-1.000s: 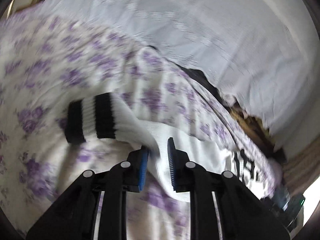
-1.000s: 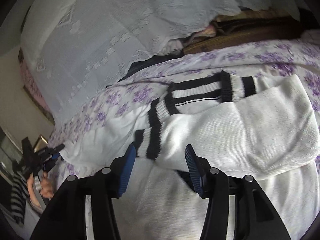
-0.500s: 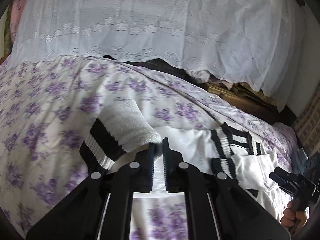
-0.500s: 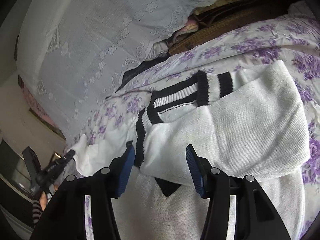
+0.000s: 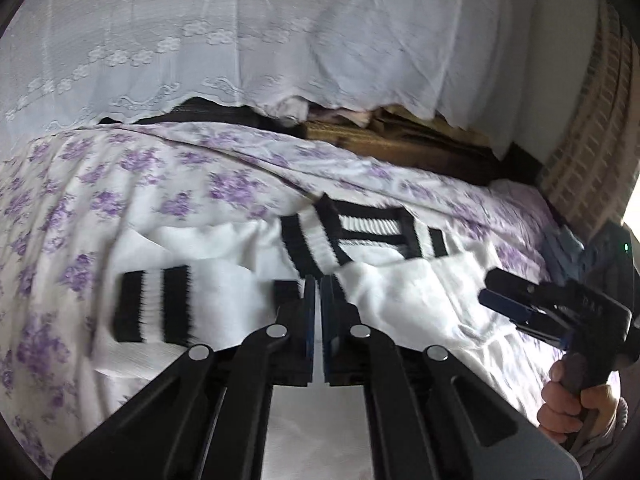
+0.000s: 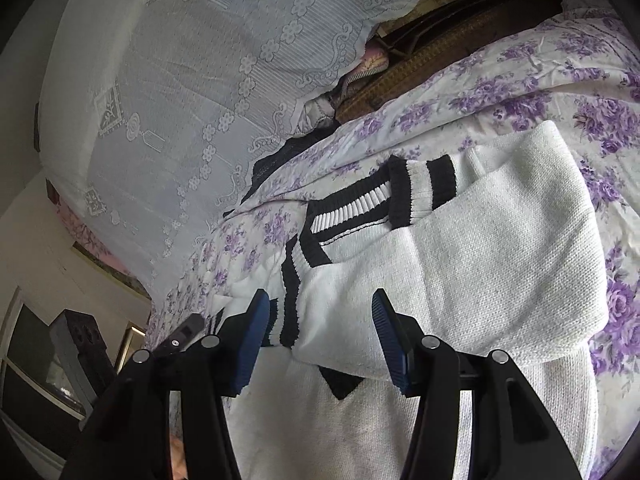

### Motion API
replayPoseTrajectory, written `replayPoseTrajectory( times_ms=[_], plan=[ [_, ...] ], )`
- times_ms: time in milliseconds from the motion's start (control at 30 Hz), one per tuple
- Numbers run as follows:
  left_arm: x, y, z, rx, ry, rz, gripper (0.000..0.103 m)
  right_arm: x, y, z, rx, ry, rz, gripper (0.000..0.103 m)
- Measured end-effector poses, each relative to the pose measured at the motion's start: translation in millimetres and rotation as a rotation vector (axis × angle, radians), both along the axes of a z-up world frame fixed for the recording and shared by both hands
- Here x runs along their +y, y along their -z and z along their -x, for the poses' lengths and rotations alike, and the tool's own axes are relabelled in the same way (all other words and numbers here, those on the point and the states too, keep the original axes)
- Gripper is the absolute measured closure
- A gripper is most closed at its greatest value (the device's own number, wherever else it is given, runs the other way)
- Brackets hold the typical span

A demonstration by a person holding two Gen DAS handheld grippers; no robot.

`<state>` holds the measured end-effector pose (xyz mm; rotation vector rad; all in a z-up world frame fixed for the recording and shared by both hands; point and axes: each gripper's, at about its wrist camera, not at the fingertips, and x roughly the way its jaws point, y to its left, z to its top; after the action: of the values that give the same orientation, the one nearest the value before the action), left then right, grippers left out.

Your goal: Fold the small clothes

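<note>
A bed in a purple-flowered sheet (image 6: pixel 500 92) carries the white sweater (image 6: pixel 480 264), its black-striped sleeves folded across the body. My right claw (image 6: pixel 316 336) hovers spread wide over the striped collar. My left claw (image 5: pixel 317 312) is pressed together, empty, over the sweater.

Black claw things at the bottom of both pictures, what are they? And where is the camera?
They are grabbing tools, not a robot. A person holds one in each hand, and each carries a camera looking along its two fingers. One picture is from the left gripper, the other from the right gripper. On a flowery sheet lies a white sweater with black stripes, one sleeve folded across its front. The left fingers are squeezed together above it; whether they pinch any cloth I can't tell. The right ones are spread open, holding nothing. Behind hangs a lace cloth.
</note>
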<state>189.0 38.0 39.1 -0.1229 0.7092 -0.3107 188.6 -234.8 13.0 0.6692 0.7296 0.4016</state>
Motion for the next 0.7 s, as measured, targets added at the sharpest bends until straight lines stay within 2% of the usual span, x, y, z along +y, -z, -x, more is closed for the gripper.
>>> replayPoseTrajectory(
  times_ms=[100,167,267,333,400,433,467,567,633,700],
  plan=[
    [10.2,0.6,9.0,-0.009,0.000,-0.013,0.097,13.8,-4.2,1.8,-0.020,-0.046,0.030,0.049],
    [29.4,-0.6,15.3,-0.023,-0.034,-0.036,0.081,27.6,-8.0,4.9,-0.039,-0.081,0.068,0.049],
    [76.3,3.7,24.8,-0.030,-0.137,-0.095,0.078,52.6,-11.6,10.3,-0.062,-0.139,0.133,0.049],
    [96.5,13.1,26.0,0.013,-0.163,-0.120,0.077,74.5,-12.4,15.1,-0.076,-0.188,0.190,0.049],
    [112.8,30.1,26.7,0.053,-0.193,-0.164,0.077,101.5,-12.7,21.9,-0.091,-0.228,0.272,0.049],
    [117.6,36.9,26.2,0.061,-0.205,-0.184,0.072,113.0,-13.1,24.5,-0.099,-0.243,0.308,0.049],
    [123.3,44.8,24.3,0.076,-0.217,-0.191,0.061,126.7,-13.1,27.3,-0.110,-0.264,0.350,0.049],
    [133.7,63.6,11.8,0.154,-0.228,-0.155,0.058,175.8,-15.2,33.2,-0.158,-0.307,0.517,0.049],
    [129.3,62.1,12.8,0.135,-0.213,-0.187,0.056,210.1,-14.3,28.8,-0.172,-0.346,0.619,0.049],
    [127.1,60.7,14.3,0.121,-0.192,-0.182,0.051,243.6,-10.5,17.7,-0.178,-0.356,0.733,0.050]
  ],
)
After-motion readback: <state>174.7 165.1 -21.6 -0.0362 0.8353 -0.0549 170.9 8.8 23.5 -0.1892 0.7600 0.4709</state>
